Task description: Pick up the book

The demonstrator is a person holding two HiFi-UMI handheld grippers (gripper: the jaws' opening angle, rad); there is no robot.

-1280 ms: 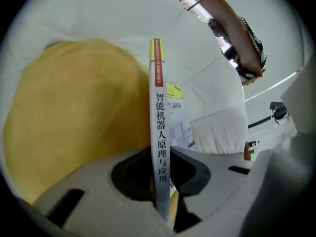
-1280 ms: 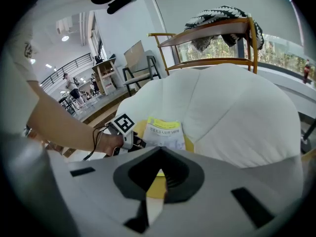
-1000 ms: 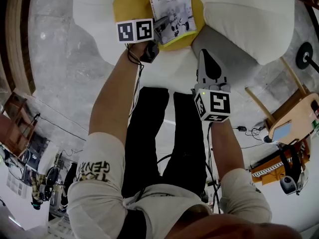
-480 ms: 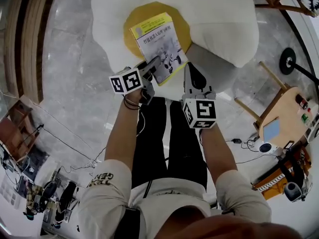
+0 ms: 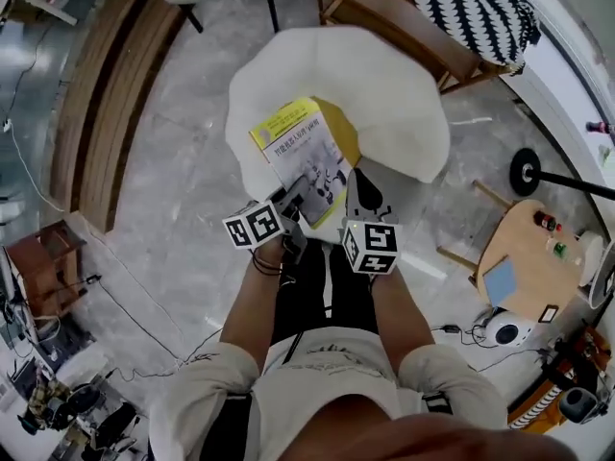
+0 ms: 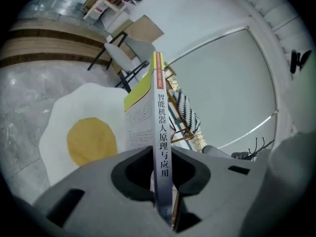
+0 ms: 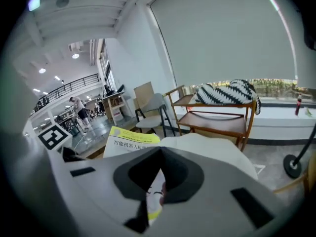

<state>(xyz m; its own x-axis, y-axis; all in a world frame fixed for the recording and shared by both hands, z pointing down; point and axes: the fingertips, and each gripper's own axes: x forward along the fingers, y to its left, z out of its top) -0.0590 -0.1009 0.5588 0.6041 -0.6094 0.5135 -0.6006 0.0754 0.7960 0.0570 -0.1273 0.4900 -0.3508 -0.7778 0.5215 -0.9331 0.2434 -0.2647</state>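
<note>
Grips the book (image 5: 303, 152) by its spine in the left gripper (image 5: 293, 200), well above the egg-shaped cushion (image 5: 404, 113); holds the right gripper (image 5: 360, 186) closed and empty by the book's near corner.

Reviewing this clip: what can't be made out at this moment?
- Whether the right gripper grips the book: right gripper view, its own jaws cover the contact.
- Book's lower cover: head view, behind the left gripper.
- Small items on the wooden table: head view, too small.
</note>
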